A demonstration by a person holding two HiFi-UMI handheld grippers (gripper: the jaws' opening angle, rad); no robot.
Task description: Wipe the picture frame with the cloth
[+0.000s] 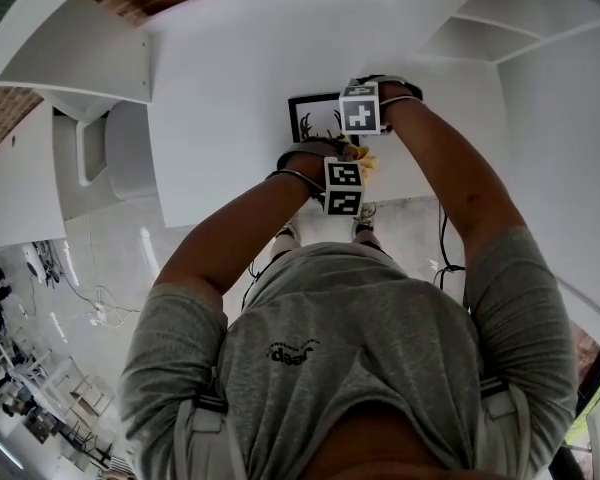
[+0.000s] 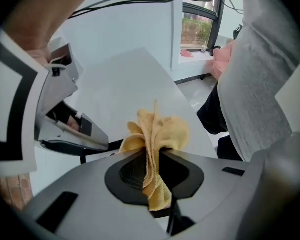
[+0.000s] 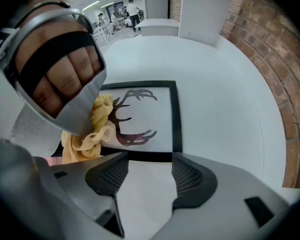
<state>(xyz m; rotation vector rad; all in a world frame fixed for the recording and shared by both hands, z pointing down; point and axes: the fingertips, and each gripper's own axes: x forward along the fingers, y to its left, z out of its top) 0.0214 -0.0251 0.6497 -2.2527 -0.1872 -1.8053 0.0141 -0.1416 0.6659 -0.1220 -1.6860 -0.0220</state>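
A black picture frame [image 3: 176, 120] with an antler print lies flat on the white table [image 3: 225, 89]; in the head view the picture frame [image 1: 308, 113] shows between the two hands. My left gripper [image 2: 152, 169] is shut on a yellow cloth [image 2: 157, 136], which bunches out beyond its tips. In the right gripper view the cloth [image 3: 92, 129] hangs over the frame's left side under the left hand. My right gripper [image 3: 147, 176] stands open just short of the frame's near edge, with nothing between its jaws.
White shelving [image 1: 520, 18] stands at the far right and a white cabinet [image 1: 75, 63] at the far left. A brick wall [image 3: 262, 49] runs along the table's right edge. Cables [image 1: 95, 308] lie on the floor.
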